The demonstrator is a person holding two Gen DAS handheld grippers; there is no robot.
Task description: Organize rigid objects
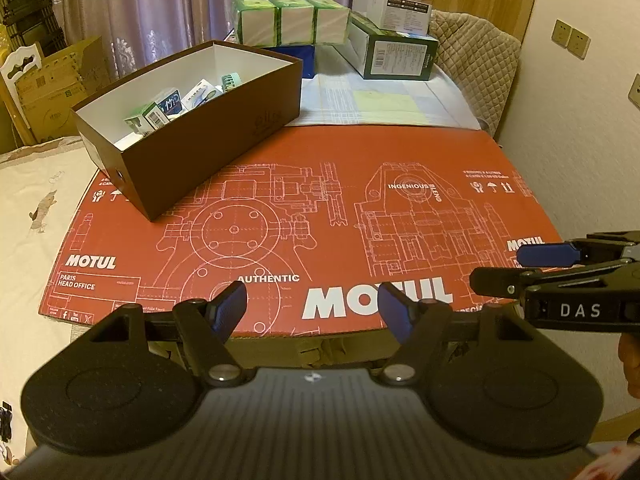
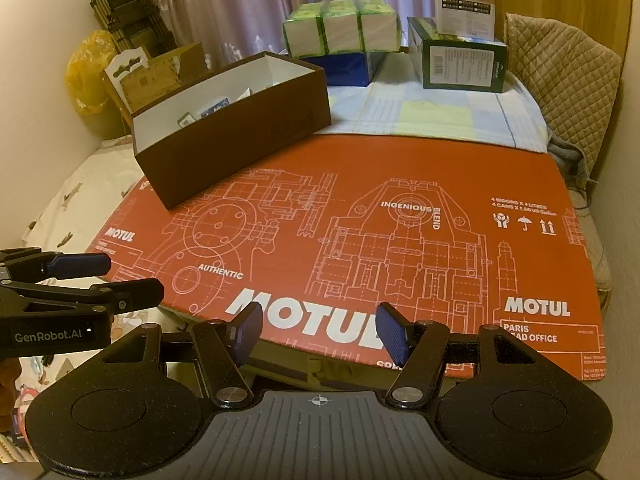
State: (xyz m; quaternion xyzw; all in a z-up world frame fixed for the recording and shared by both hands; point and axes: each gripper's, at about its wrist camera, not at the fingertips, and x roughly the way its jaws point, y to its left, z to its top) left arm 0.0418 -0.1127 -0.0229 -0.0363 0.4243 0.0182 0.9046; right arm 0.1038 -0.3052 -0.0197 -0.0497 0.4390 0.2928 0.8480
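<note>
- Your left gripper (image 1: pixel 312 304) is spread with nothing between its pads; your right gripper (image 2: pixel 318 330) is spread a little less and also bare; both hover over the near edge of the red board (image 1: pixel 360 220), so nothing is in hand to drop yet.
- The small packs (image 1: pixel 172 106) already lie in the brown box (image 1: pixel 224 136), which sits at the board's far left corner, well apart from both grippers; no loose pack shows on the board, so the sorting looks about done.
- The box's near left corner sits close to the board's edge; a careless nudge there could tip it off.
- The grippers sit side by side, close together; if you swing one inward, they could knock.
- The stacked cartons (image 1: pixel 288 20) behind the box could topple if you overreach.
</note>
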